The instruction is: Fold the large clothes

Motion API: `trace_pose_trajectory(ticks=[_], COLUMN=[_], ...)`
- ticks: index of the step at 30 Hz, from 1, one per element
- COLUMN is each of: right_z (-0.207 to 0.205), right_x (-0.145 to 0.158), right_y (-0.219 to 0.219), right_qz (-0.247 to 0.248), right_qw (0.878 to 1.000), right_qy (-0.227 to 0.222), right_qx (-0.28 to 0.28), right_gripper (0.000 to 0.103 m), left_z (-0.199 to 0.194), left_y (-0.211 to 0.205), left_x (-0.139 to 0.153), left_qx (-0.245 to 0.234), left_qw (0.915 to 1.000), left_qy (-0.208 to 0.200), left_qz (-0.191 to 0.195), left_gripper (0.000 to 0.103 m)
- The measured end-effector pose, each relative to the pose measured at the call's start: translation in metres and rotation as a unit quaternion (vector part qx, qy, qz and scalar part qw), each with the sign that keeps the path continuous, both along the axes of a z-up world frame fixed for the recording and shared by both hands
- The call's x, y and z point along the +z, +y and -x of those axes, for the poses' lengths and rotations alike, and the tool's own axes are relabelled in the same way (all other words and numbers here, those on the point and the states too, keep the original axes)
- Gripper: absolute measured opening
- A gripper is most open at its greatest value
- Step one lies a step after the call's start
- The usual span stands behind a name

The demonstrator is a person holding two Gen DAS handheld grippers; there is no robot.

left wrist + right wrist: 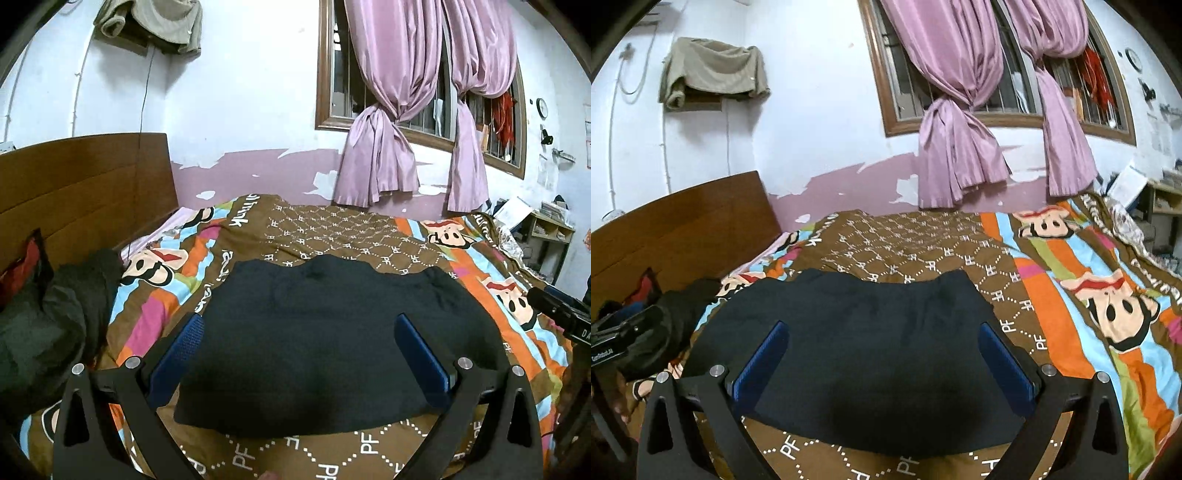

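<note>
A dark navy garment (314,339) lies folded flat as a wide rectangle on the patterned bedspread (332,229). It also shows in the right wrist view (871,354). My left gripper (299,332) is open and empty, hovering above the garment with its blue pads either side of it. My right gripper (882,339) is open and empty too, above the same garment. The right gripper's body (557,310) shows at the right edge of the left wrist view; the left gripper's body (620,336) shows at the left edge of the right wrist view.
A heap of dark clothes (55,310) lies at the bed's left by the wooden headboard (81,192). Pink curtains (388,140) hang at the window on the far wall. A cluttered shelf (546,229) stands at the right.
</note>
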State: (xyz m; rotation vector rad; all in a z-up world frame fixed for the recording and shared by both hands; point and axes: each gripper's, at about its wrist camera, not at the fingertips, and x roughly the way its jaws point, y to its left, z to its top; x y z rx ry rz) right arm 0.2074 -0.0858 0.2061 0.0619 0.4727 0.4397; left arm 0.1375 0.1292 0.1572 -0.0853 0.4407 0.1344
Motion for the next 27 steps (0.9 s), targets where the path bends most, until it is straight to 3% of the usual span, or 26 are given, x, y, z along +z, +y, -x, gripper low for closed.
trace_pose_trajectory(ticks=[27], right_z=[0.108], right_x=[0.004], right_y=[0.024], right_qz=[0.017], right_qw=[0.999], right_qy=[-0.046], right_qx=[0.019], right_gripper=[0.103], left_z=[0.101], left_y=[-0.021], left_x=[-0.009], left_qx=[-0.002], left_qw=[0.9986], left_qy=[-0.047], left_qz=[-0.023], left_gripper=[0.101])
